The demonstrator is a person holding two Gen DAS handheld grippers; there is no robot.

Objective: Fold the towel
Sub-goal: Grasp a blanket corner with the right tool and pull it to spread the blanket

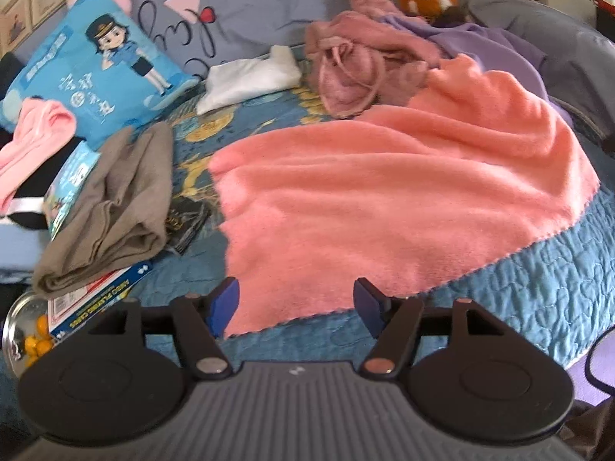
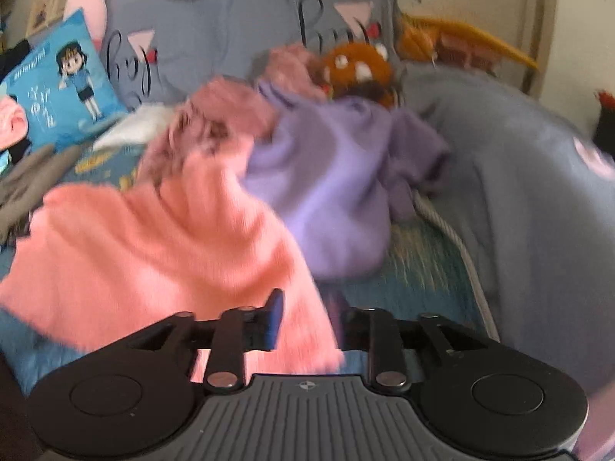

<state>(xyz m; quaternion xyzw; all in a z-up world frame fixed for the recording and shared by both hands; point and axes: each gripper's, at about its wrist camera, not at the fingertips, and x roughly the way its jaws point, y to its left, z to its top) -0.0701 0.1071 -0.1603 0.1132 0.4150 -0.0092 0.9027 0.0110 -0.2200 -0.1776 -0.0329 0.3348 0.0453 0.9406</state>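
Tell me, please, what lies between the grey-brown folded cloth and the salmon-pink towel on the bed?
In the left wrist view, between the grey-brown cloth and the pink towel lies a small dark packet on the blue quilt.

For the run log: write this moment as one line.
stage: grasping corners | towel: spread, unfolded on quilt | left gripper: open at near corner | right gripper: around towel edge, closure unclear, blurred
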